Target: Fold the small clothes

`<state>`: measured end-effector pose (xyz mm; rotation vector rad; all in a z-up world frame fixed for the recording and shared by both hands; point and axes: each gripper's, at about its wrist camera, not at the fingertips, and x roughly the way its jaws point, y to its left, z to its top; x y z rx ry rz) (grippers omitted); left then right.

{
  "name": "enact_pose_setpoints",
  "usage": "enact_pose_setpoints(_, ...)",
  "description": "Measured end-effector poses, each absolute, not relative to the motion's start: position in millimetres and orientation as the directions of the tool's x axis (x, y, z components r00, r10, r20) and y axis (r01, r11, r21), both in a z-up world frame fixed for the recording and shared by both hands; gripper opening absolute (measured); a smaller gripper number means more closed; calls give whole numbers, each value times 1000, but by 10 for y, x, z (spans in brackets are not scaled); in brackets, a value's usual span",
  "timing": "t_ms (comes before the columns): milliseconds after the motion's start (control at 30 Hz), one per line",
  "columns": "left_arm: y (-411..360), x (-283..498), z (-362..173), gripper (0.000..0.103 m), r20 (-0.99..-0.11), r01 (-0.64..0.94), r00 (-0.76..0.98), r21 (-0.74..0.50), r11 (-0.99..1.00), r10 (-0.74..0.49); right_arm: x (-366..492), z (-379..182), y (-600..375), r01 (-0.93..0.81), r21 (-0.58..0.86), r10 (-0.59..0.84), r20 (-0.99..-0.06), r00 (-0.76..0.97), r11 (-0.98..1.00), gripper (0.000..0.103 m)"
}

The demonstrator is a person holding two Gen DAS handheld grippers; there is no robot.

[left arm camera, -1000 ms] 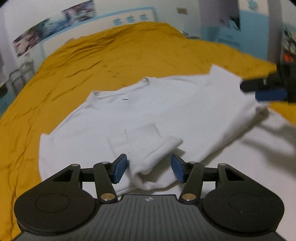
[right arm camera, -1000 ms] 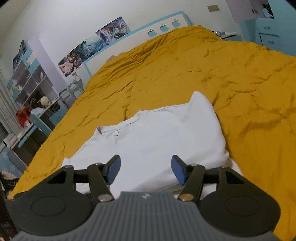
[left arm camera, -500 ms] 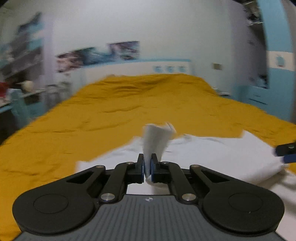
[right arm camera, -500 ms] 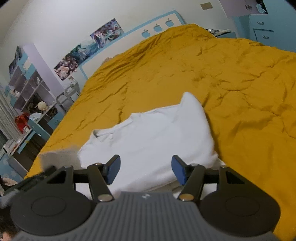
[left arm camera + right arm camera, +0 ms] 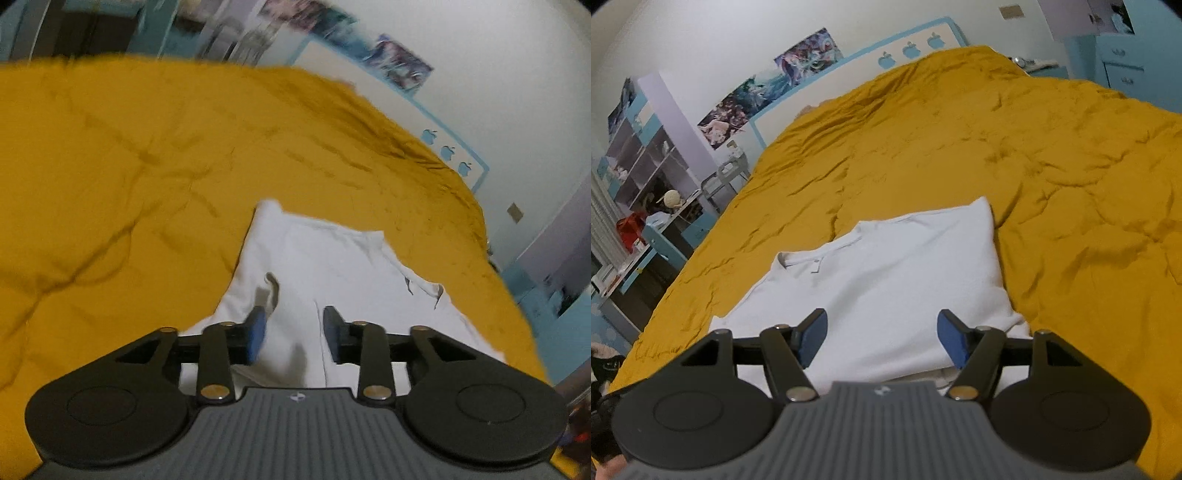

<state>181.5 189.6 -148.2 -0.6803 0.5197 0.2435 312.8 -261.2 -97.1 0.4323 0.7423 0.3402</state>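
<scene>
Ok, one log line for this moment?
left gripper: opening, sleeve released | right gripper: open, empty | white shirt: sleeve folded in, flat on yellow bedspread

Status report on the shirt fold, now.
Left tongs just opening, cloth loose between pads. Right tongs open, empty, above white shirt. Shirt partly folded on yellow bedspread. Nothing in the way.
</scene>
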Motion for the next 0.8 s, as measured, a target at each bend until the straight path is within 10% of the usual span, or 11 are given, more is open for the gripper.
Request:
enact_pose_setpoints(433, 1963, 2302, -1536, 46, -623, -386, 782, -465, 797, 15, 3092, -1043, -2488, -162, 479, 453, -591, 668, 863, 63)
enact_pose_setpoints(533, 1901, 2375, -1557, 2, -598, -309, 800, -480, 821, -48, 3102, -1054, -2495, -160, 474, 447, -590, 672, 866, 63)
enact_pose_setpoints(800, 1980, 2171, -1415, 1, -448, -288, 893, -491, 822, 46, 3202, -1107, -2547, -131, 465, 419, -596, 685, 876, 64)
